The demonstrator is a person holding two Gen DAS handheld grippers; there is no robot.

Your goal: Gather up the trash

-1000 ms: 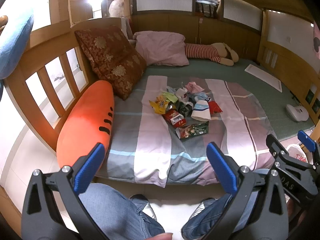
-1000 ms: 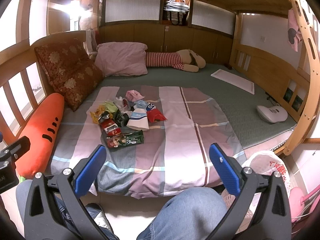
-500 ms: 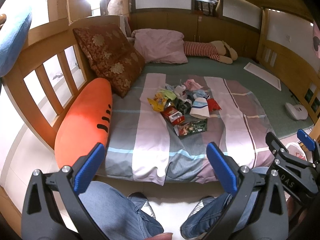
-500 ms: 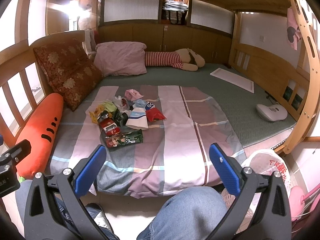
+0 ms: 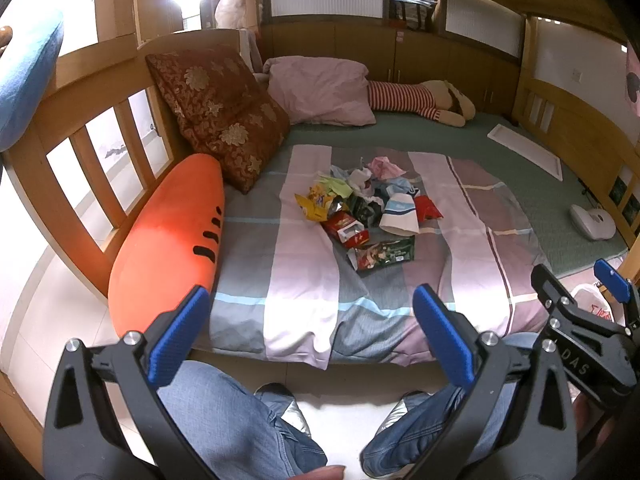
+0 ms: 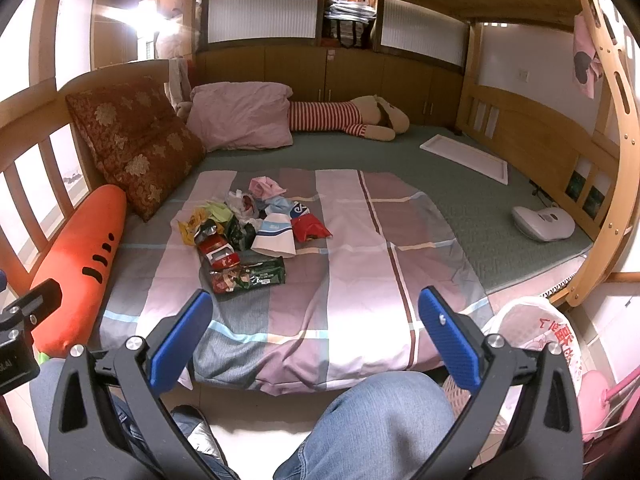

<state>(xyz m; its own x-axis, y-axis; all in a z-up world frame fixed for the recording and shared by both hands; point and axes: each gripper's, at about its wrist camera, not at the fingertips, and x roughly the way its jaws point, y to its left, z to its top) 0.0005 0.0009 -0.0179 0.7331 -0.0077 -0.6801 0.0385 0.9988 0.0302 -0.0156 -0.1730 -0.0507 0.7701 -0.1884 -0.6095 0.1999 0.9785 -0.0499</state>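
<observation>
A: Left wrist view: the bed (image 5: 540,200) carries a striped quilt (image 5: 304,280), and the trash pile (image 5: 360,212) sits mid-quilt, well apart from both grippers. What worries you?

B: The quilt is soft and creased. A scoop could pinch fabric along with a wrapper and drag the whole heap.

A: And the left gripper (image 5: 312,332) and right gripper (image 6: 316,332)?

B: Both have jaws spread wide and empty. The green wrapper (image 6: 250,276) lies flat and nearest; thin foil like that may slip out. The lined bin (image 6: 532,332) stands low on the right, so pieces might drop short.
</observation>
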